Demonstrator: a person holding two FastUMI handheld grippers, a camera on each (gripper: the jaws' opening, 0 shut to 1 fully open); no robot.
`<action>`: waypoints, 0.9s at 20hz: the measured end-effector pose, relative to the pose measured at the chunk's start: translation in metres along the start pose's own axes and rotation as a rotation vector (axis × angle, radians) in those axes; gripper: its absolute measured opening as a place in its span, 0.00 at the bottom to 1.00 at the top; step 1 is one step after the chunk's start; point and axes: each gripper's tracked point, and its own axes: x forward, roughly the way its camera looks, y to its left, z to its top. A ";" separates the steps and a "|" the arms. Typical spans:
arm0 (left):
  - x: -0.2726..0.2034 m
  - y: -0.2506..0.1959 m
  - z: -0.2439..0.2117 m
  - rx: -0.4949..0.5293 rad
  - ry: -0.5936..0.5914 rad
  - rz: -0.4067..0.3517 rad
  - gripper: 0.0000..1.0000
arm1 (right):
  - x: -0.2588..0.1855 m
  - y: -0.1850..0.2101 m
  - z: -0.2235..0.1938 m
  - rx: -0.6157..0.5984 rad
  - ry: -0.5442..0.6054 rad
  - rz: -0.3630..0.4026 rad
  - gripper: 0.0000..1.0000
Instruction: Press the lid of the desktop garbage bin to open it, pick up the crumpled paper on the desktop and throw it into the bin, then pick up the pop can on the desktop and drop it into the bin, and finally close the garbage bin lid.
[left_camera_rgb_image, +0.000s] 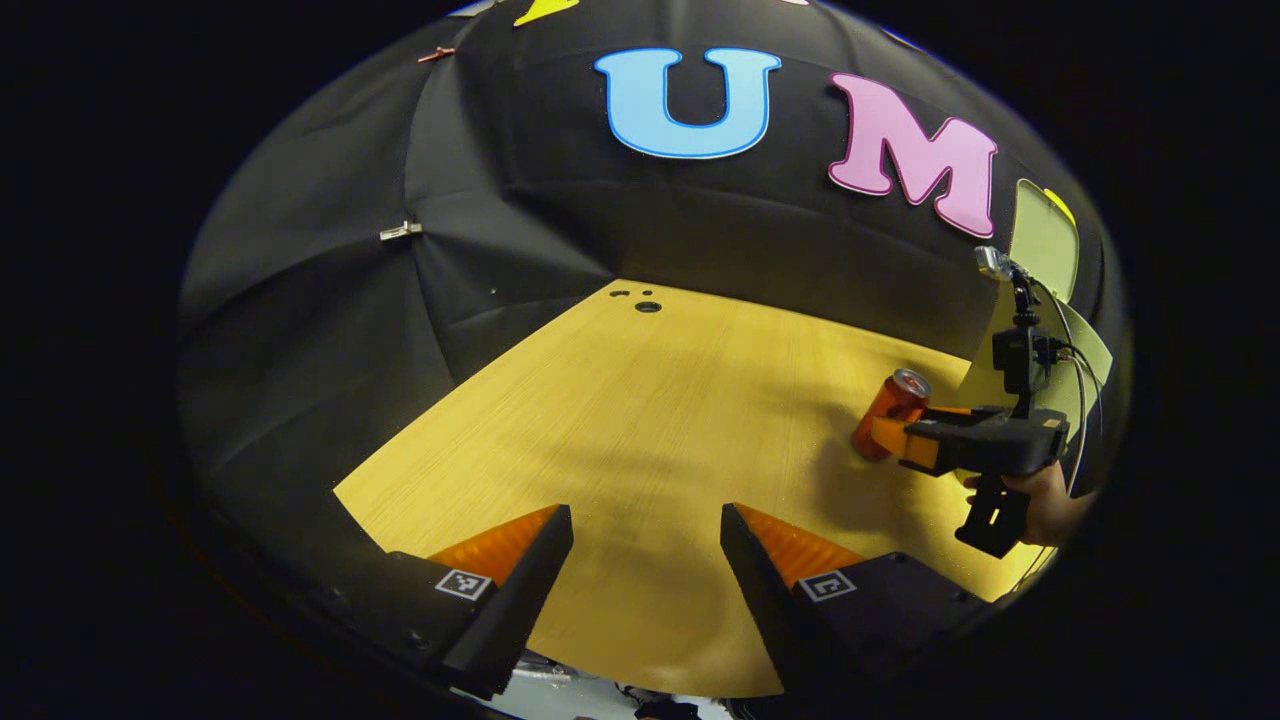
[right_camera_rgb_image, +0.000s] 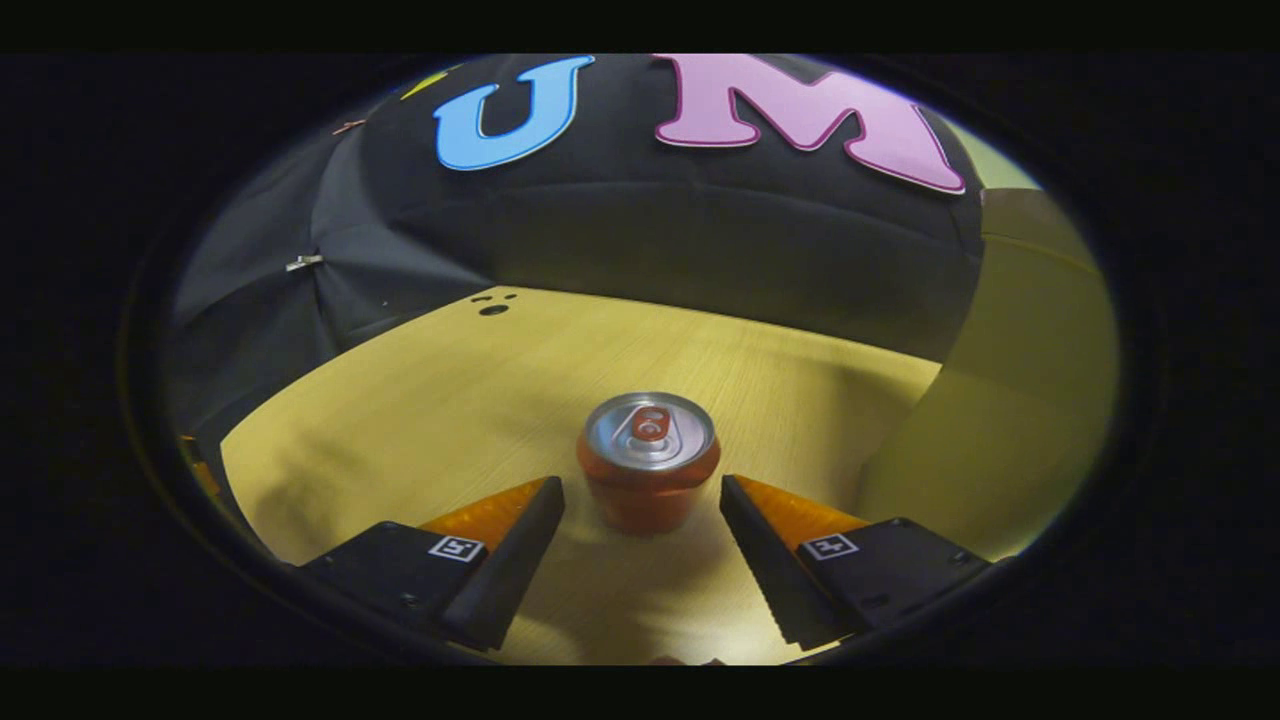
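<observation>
In the right gripper view the pop can (right_camera_rgb_image: 648, 462) stood upright at lower centre on the wooden desktop (right_camera_rgb_image: 420, 420), between the right gripper's (right_camera_rgb_image: 642, 535) wide-spread fingers, untouched. The left gripper (left_camera_rgb_image: 646, 560) gaped wide over bare desktop, bottom centre.

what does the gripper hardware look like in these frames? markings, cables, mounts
Both grippers, left and right, have dark bodies, wedge-shaped ribbed fingers and a square fiducial tag on each finger base. The right gripper also has a pistol grip held by a hand, a camera mast and trailing cables.
</observation>
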 end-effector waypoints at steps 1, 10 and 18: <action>0.003 0.002 -0.001 0.005 0.006 0.005 0.95 | 0.005 -0.001 0.001 0.006 -0.001 -0.007 0.99; 0.015 -0.010 0.004 0.042 0.023 -0.019 0.95 | 0.030 0.000 0.013 0.006 -0.020 -0.035 0.99; 0.014 -0.017 0.004 0.059 0.023 -0.046 0.95 | 0.019 0.010 0.020 -0.029 -0.024 -0.022 0.83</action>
